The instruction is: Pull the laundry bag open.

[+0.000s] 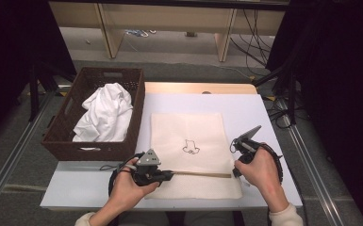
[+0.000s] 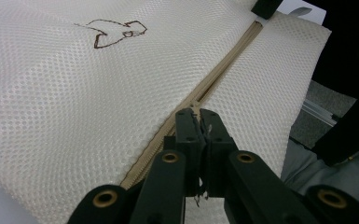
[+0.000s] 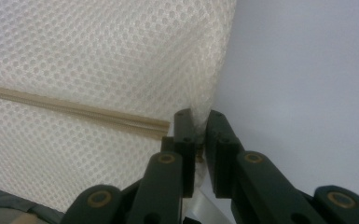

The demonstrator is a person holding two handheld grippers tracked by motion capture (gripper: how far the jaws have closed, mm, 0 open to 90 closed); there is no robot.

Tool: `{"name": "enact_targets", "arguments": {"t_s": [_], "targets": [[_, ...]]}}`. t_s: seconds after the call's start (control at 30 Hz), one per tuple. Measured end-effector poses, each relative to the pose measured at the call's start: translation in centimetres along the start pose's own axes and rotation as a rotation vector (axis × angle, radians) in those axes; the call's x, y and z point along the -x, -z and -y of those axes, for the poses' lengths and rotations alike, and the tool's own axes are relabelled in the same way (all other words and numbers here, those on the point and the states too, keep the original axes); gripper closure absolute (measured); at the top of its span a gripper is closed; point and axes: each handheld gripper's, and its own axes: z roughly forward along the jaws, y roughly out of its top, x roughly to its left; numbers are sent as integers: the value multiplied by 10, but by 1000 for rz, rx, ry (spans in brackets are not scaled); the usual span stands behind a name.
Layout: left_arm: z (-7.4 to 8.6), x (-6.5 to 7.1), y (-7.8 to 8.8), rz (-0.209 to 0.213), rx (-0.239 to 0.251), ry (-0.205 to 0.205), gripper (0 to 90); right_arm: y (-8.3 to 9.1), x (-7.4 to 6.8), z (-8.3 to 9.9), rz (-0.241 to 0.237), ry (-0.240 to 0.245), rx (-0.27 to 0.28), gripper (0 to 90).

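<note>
Left fingers (image 2: 200,116) pinch zipper pull (image 2: 198,122) | right fingers (image 3: 199,119) grip mesh bag (image 1: 191,136) edge | basket (image 1: 61,141): white cloth (image 1: 104,113)

Black claws (image 2: 200,122), cream sleeves (image 1: 283,215)

No readable text; only brown outline drawing on mesh bag (image 1: 188,136).

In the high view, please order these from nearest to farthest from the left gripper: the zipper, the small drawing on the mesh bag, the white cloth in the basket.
From the left gripper:
1. Zipper: at the jaws, running right along the mesh bag.
2. Small drawing: just beyond, at the bag's middle.
3. White cloth: farthest, in the brown basket at far left.
</note>
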Motion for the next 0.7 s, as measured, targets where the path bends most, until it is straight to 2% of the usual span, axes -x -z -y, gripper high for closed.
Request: {"name": "enact_targets", "arguments": {"t_s": [0.1, 0.13, 0.17, 0.2, 0.23, 0.27, 0.33, 0.4, 0.47, 0.5, 0.57, 0.6, 0.63, 0.67, 0.7], "targets": [[0, -1, 0, -3, -7, -5, 871, 0, 0, 0, -4, -16, -6, 843], [1, 1, 0, 1, 0, 19, 871, 0, 0, 0, -1, -18, 1, 844], [1, 1, 0, -5, 0, 20, 871, 0, 1, 0, 3, -12, -3, 844], [1, 1, 1, -11, -2, 27, 871, -1, 5, 0, 8, 42, 24, 843], [1, -1, 3, -17, -6, 10, 871, 0, 4, 0, 7, 28, 9, 844], [2, -1, 3, -8, 5, 27, 871, 1, 2, 0, 6, -7, -3, 844], [2, -1, 4, -21, 1, 22, 871, 1, 3, 1, 6, -7, -1, 843], [3, -1, 5, -19, 5, 28, 871, 0, 6, 0, 9, 28, 22, 843], [4, -2, 5, -11, 7, 35, 871, 0, 7, 0, 10, 42, 29, 844], [4, -3, 6, -19, -1, 24, 871, 0, 7, 0, 9, 45, 31, 844], [5, -4, 6, -22, -2, 22, 871, 0, 7, 0, 5, 41, 29, 844], [5, -2, 6, -19, 9, 37, 871, 0, 7, 0, 10, 45, 29, 844], [5, -3, 7, -26, 9, 39, 871, 2, 4, 1, 9, -6, -1, 843], [5, -3, 8, -28, 9, 35, 871, 2, 4, 1, 9, -19, -1, 844], [6, -4, 9, -22, 10, 36, 871, 1, 6, 1, 16, 5, 20, 844]]}}
